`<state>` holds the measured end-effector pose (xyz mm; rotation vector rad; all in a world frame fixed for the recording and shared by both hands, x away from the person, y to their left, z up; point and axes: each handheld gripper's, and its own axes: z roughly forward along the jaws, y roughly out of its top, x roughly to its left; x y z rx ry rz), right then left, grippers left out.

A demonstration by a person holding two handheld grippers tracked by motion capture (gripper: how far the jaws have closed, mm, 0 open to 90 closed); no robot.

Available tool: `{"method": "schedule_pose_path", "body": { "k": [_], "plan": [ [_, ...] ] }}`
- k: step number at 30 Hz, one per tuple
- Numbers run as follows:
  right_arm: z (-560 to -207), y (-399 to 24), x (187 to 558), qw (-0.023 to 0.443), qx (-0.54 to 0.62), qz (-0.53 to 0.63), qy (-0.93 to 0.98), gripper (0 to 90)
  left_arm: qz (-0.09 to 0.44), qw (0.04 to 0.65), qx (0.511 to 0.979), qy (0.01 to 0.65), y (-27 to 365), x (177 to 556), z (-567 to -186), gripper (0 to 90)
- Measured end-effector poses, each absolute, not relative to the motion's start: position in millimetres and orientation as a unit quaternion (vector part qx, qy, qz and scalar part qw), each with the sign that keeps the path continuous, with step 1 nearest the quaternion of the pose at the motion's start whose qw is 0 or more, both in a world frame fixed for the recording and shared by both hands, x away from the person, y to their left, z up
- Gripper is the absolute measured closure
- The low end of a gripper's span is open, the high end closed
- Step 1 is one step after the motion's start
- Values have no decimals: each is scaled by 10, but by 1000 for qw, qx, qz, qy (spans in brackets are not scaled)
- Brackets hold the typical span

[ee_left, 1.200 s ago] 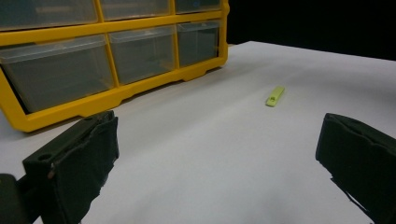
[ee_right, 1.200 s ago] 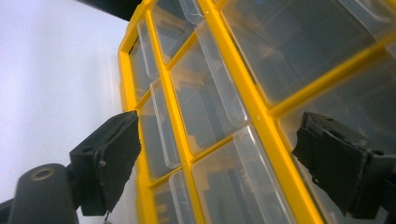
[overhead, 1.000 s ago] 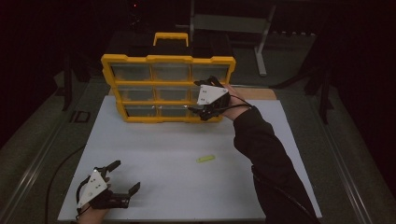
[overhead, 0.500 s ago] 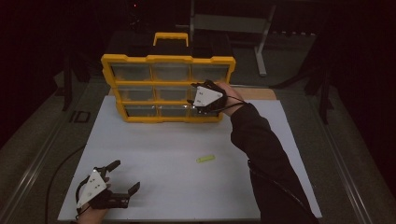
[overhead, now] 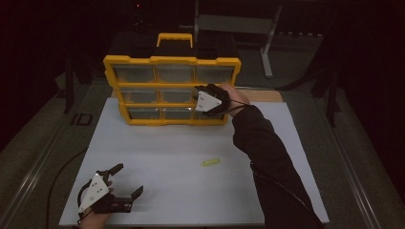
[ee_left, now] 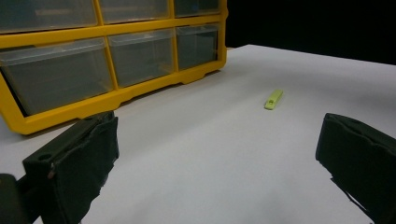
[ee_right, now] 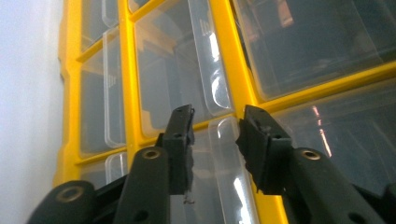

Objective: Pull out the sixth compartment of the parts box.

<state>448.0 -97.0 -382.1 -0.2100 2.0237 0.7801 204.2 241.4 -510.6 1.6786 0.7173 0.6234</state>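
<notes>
While the right gripper (ee_right: pixel 215 128) has just been narrowing its jaws around a clear plastic drawer handle (ee_right: pixel 223 140) mid-frame on the yellow-framed organiser (overhead: pixel 172 90), every drawer looks unopened, and the left gripper (overhead: pixel 125 187) idles wide open lower left.

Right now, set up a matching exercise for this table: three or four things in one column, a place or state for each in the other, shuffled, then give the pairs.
Things:
1. yellow plastic drawer cabinet with clear drawers
2. small lime-green flat piece
3. left claw
4. right claw

Places or states:
A. jaws wide apart, nothing between them
B. lying alone, mid-mat
C. standing at the far edge of the white mat
D. jaws around a clear drawer's handle

Pairs: 1-C, 2-B, 3-A, 4-D
</notes>
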Motion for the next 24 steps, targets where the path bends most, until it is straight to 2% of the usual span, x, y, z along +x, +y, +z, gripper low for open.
{"method": "schedule_pose_path", "body": {
  "k": [8, 14, 19, 24],
  "plan": [
    [-3834, -964, 4483, 472, -103, 305, 821, 665, 265, 569, 716, 305, 2415, 2040, -5107, 0],
    [-3864, -947, 4493, 470, -118, 276, 830, 625, 264, 568, 718, 303, 2404, 2041, -5109, 0],
    [-3802, -930, 4510, 466, -110, 269, 836, 732, 264, 568, 718, 304, 2401, 2040, -5109, 0],
    [-3732, -906, 4526, 446, -104, 258, 851, 745, 264, 567, 719, 303, 2399, 2040, -5110, 0]
  ]
}}
